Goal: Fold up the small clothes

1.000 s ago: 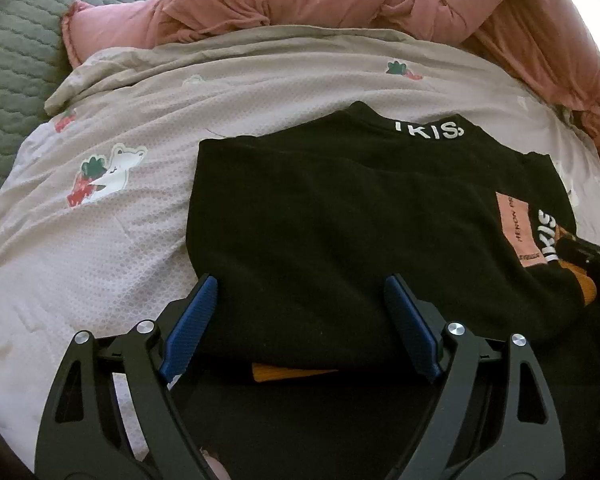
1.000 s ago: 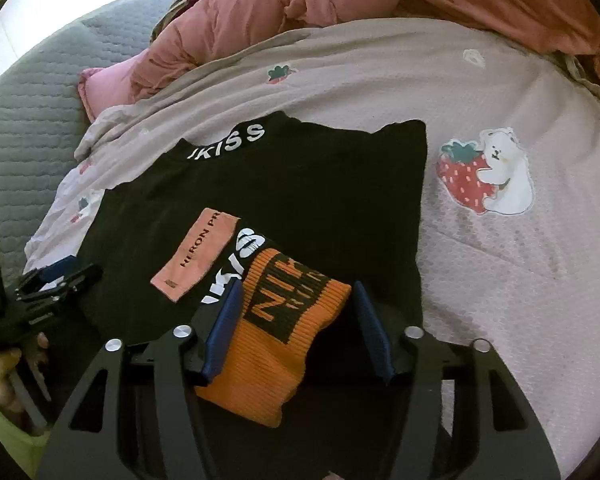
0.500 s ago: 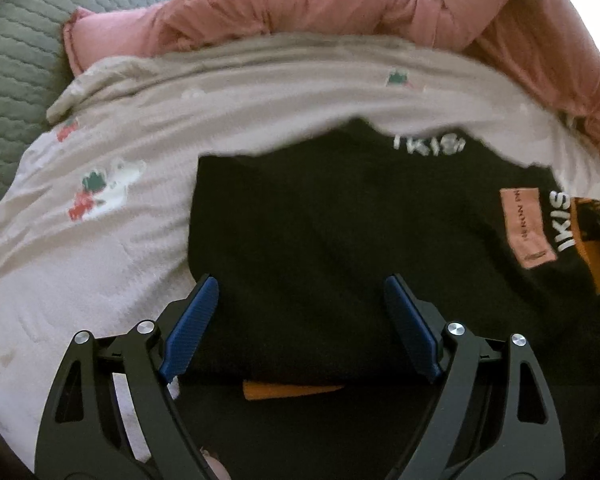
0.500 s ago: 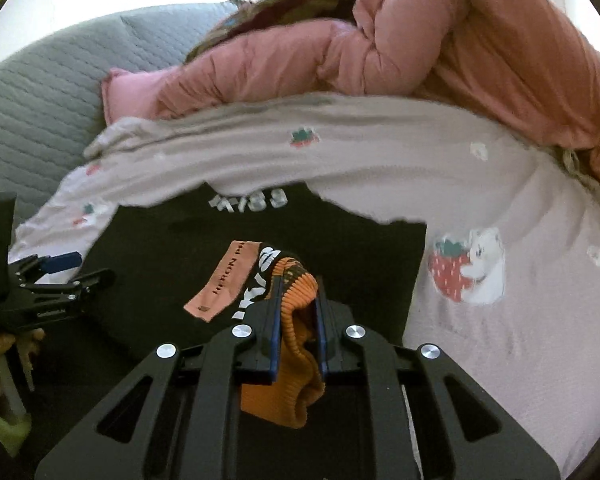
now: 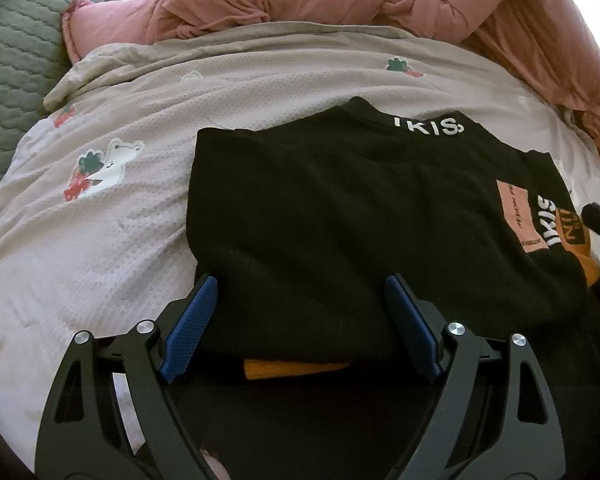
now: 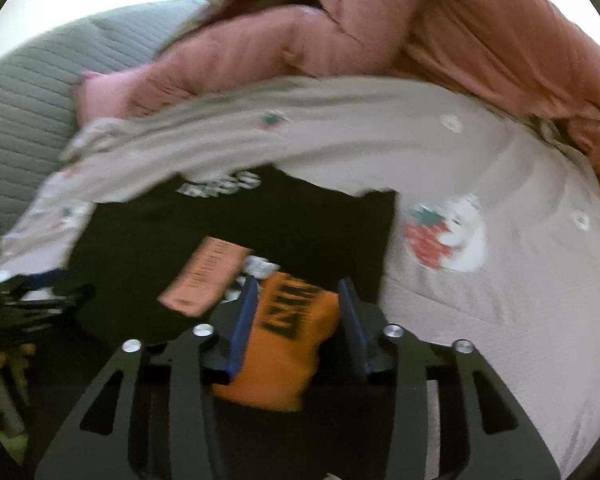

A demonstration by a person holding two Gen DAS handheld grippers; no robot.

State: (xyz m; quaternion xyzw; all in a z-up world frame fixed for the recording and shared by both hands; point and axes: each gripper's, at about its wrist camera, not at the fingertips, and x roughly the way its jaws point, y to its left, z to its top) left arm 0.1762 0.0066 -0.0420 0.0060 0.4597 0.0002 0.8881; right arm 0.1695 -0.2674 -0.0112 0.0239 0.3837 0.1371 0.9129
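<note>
1. your right gripper (image 6: 296, 312) pinched the orange cuff (image 6: 284, 344) half a second ago; its jaws have just been opening, cuff loose between them. reads as a release, sleeve fold laid.
2. your left gripper (image 5: 296, 320) is spread wide over the black top's (image 5: 340, 216) near hem, gripping nothing.
3. top lies flat on the printed blanket (image 5: 100, 240); pink quilt (image 5: 340, 0) bunched behind, not obstructing.
</note>
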